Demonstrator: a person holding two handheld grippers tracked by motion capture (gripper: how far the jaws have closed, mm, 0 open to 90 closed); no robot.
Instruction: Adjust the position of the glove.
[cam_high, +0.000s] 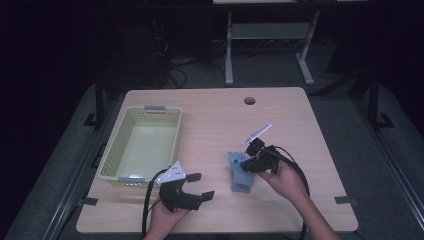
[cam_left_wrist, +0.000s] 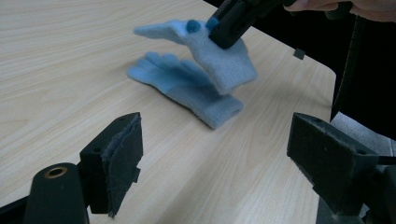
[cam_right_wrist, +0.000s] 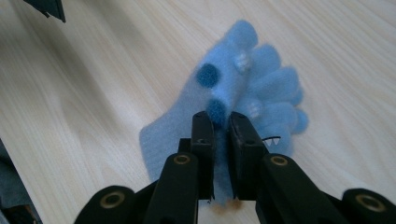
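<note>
Dark room; floor and a grey metal frame visible beyond the far edge. Light wood-grain tabletop (cam_high: 215, 120) with a round cable hole (cam_high: 249, 100) near 12 o'clock.

Two pale blue fleece gloves lie at about 4 o'clock from the tabletop's centre. The upper glove (cam_left_wrist: 219, 58) is pinched and lifted partly off the wood, fingers pointing away, cuff hanging down; it carries two darker blue pom-pom dots near the grip. The lower glove (cam_left_wrist: 187, 91) lies flat beneath it, palm down, cuff toward the near edge, and the upper one overlaps it. On the fingers, small white marks in the right gripper view; too small to read. No legible brand or label anywhere.

Right tool (cam_high: 246, 165): jaws drawn together, clamped on the upper glove's fabric just beside one dark dot, blue fleece squeezed between the pads.

Left tool (cam_high: 196, 186): jaws apart, nothing between them, held just above the tabletop at 6 o'clock, pointed toward the gloves and well apart from them.

Pale yellow-green mesh basket (cam_high: 112, 150) at 9 o'clock, grey handles at both ends.
</note>
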